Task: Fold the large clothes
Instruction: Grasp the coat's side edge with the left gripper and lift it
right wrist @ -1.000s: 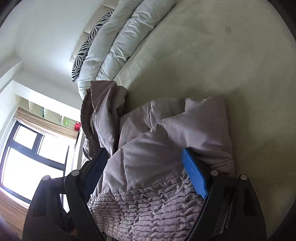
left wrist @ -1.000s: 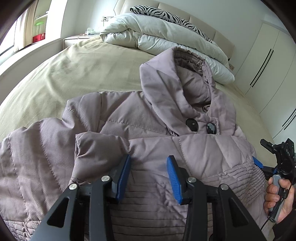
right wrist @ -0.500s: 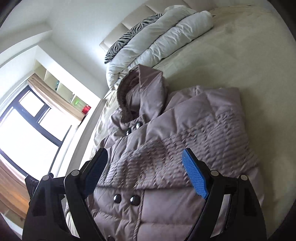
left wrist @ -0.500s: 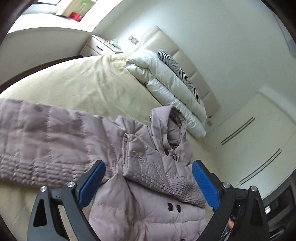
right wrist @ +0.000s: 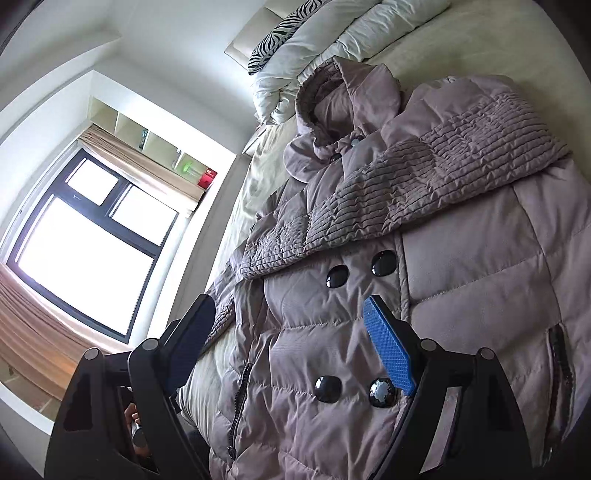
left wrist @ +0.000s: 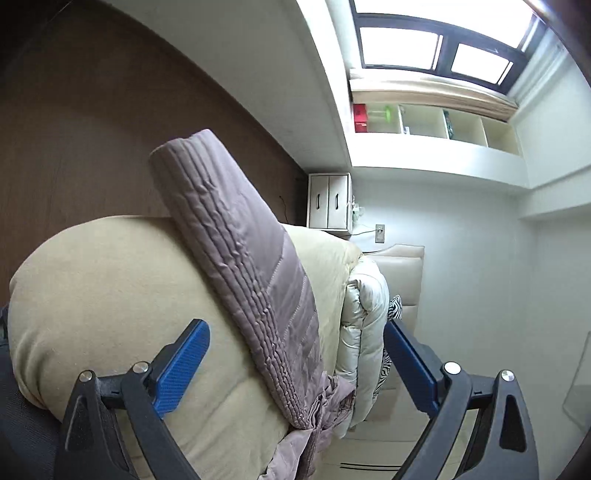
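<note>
On the bed (right wrist: 498, 40), the puffer coat (right wrist: 461, 266) lies with one sleeve folded across its chest while the other sleeve (left wrist: 236, 236) stretches toward 11 o'clock between the empty, wide-open left gripper (left wrist: 295, 358), so the next move likely calls for grasping it; the right gripper (right wrist: 291, 332) hovers open, empty.

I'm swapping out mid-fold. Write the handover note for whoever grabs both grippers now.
Left gripper: open, empty, over the other, outstretched sleeve lying on the beige bed cover.
Right gripper: open, empty, over the mauve quilted hooded coat.
Coat lies face up on the bed, hood toward the white duvet.
Done: one sleeve folded across the chest.
Left: fold the outstretched sleeve in, then fold the body.
</note>
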